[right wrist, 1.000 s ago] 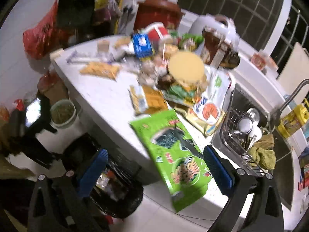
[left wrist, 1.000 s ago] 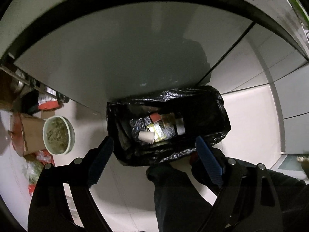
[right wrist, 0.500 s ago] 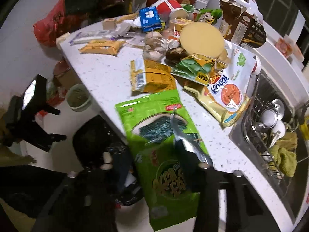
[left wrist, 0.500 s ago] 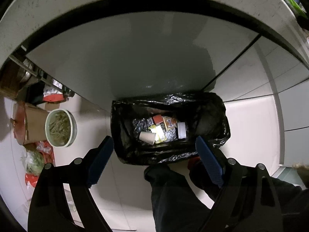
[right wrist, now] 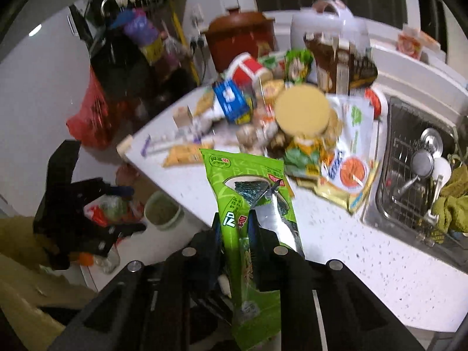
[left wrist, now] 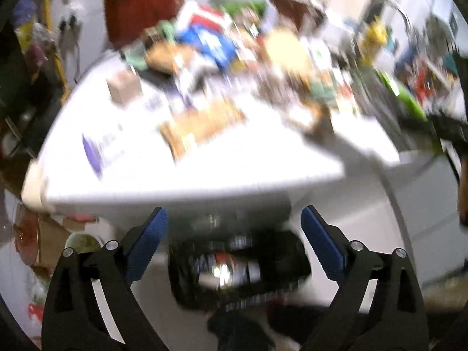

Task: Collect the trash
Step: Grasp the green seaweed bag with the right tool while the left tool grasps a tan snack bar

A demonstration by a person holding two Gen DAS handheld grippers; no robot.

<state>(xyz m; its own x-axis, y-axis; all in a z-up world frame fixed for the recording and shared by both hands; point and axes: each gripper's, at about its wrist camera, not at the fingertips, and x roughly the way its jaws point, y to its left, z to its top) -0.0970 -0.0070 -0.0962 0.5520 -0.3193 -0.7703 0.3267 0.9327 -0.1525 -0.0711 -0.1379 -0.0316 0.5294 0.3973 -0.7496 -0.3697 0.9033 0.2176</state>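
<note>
My right gripper (right wrist: pixel 235 228) is shut on a green seaweed snack packet (right wrist: pixel 248 201) and holds it up off the white counter (right wrist: pixel 336 234), tilted on edge. My left gripper (left wrist: pixel 234 239) is open and empty, above a black-lined trash bin (left wrist: pixel 239 269) on the floor below the counter's edge (left wrist: pixel 187 181). The left wrist view is badly blurred. Wrappers and packets clutter the counter: a yellow one (left wrist: pixel 201 125) and a white and purple one (left wrist: pixel 102 146). The left gripper also shows in the right wrist view (right wrist: pixel 87 204) at the left.
A sink with a dish rack (right wrist: pixel 415 175) lies right of the counter. A brown pot (right wrist: pixel 239 38) and a white cooker (right wrist: pixel 330 26) stand at the back. A red bag (right wrist: pixel 87 117) hangs at the left. A green bucket (right wrist: pixel 163 213) stands on the floor.
My right gripper closed on the green packet and lifted it off the counter. My left gripper swung up from looking down into the bin toward the counter, staying open.
</note>
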